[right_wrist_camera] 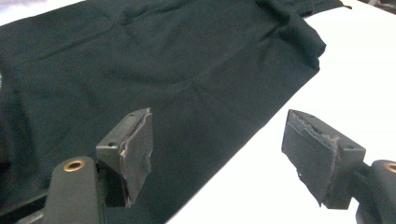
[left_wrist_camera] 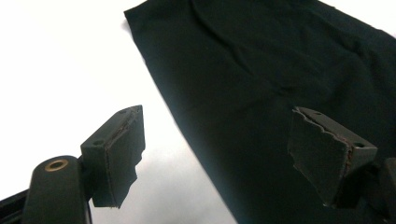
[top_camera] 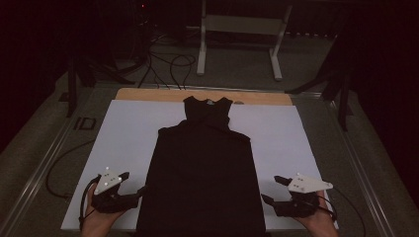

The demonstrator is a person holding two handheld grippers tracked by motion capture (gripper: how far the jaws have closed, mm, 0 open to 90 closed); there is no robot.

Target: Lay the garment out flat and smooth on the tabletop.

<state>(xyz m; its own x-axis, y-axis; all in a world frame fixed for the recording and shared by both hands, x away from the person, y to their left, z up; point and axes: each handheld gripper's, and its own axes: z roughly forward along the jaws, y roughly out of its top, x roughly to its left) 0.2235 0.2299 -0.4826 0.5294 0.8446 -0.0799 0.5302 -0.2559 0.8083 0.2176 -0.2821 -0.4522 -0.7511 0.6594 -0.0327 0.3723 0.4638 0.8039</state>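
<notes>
Lying flat along the white table cover [top_camera: 123,133], the black sleeveless garment [top_camera: 202,168] was spread for folding. Flanking its lower side edges, the left gripper [top_camera: 132,190] and right gripper [top_camera: 271,190] stood released, jaws gaping, grasping nothing.

room: dark | floor [top_camera: 237,59]: grey, cables [top_camera: 168,66] | white frame [top_camera: 242,29] behind

Overhead camera; claw cameras near garment [top_camera: 202,163]
</notes>
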